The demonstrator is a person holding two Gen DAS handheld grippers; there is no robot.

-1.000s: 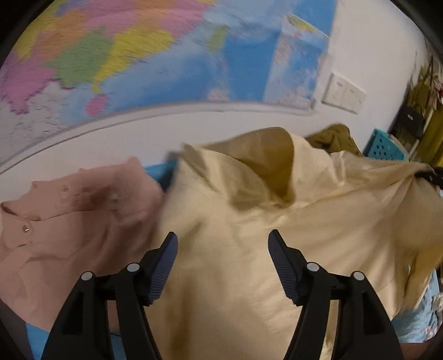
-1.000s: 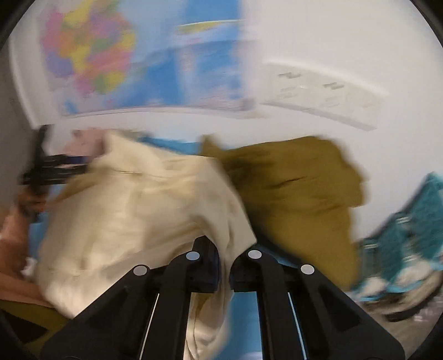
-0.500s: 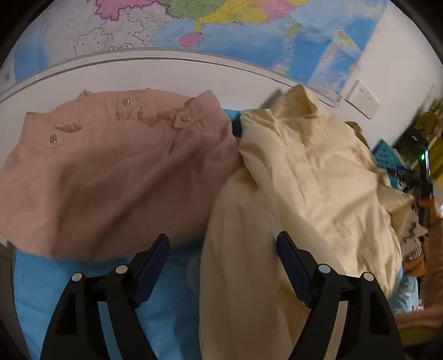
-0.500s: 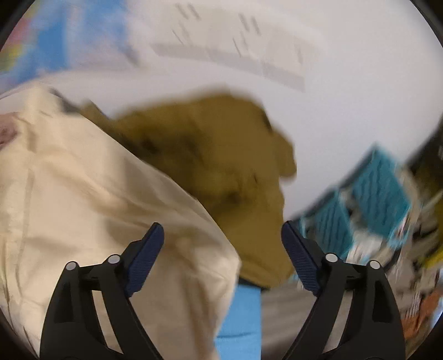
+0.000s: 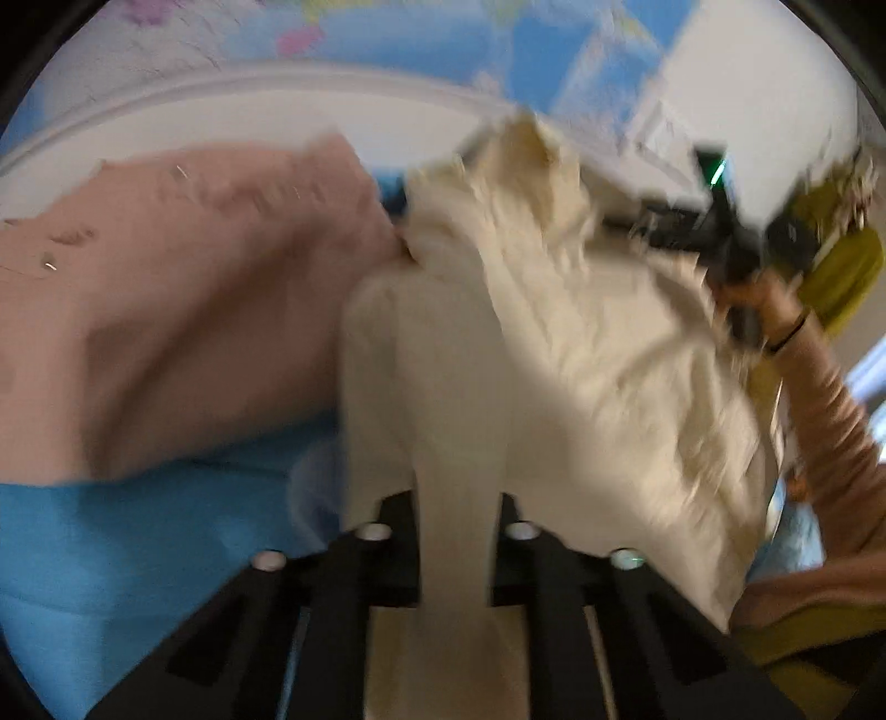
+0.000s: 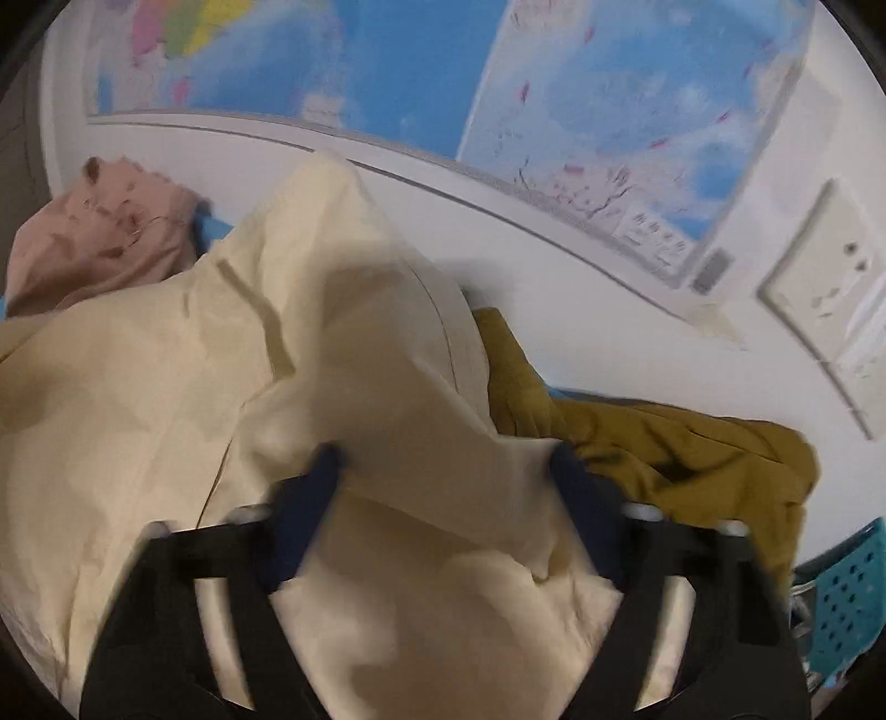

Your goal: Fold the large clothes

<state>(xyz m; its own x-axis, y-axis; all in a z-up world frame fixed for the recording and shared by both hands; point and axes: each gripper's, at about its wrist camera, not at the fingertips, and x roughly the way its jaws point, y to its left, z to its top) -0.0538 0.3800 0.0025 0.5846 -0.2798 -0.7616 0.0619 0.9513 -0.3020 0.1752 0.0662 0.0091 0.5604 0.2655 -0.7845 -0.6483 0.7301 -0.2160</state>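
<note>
As seen from the left wrist cam, the left tongs [image 5: 451, 554] are pressed together on a strip of the pale cream cotton shirt [image 5: 554, 354]; fabric runs up from between the jaws & drapes over both finger bases. Shirt body spreads fwd and to the right, bunched, collar end raised near the wall. Frame is motion-blurred. Dusty-pink button shirt [image 5: 166, 332] lies left of the cream shirt, touching it along one edge, on the light-blue cloth surface [image 5: 111, 554]. Upper right: right tongs [image 5: 714, 232], black, seen side-on at the cream shirt's far edge, held by a hand w/ a peach-sleeved forearm [image 5: 830, 432]; jaw state not readable from this view. Olive-mustard garment [image 5: 847, 266] sits behind that hand. Coloured wall map [image 5: 387, 39] above.

Right wrist cam: right tongs [image 6: 443, 459] are spread wide, dark-blue pads [image 6: 576, 476] well apart, w/ cream shirt [image 6: 166, 387] fabric lying loose between and over them; no pinch visible. Shirt fills the centre and left of frame, one fold peaked upward. Olive-mustard garment [image 6: 692, 459] lies right of it, touching. Pink shirt [image 6: 99, 243] is far left by the wall. Teal perforated plastic basket [image 6: 847, 598] at lower right. Wall map [image 6: 498, 72] & white socket plate [image 6: 830, 277] on the white wall.
</note>
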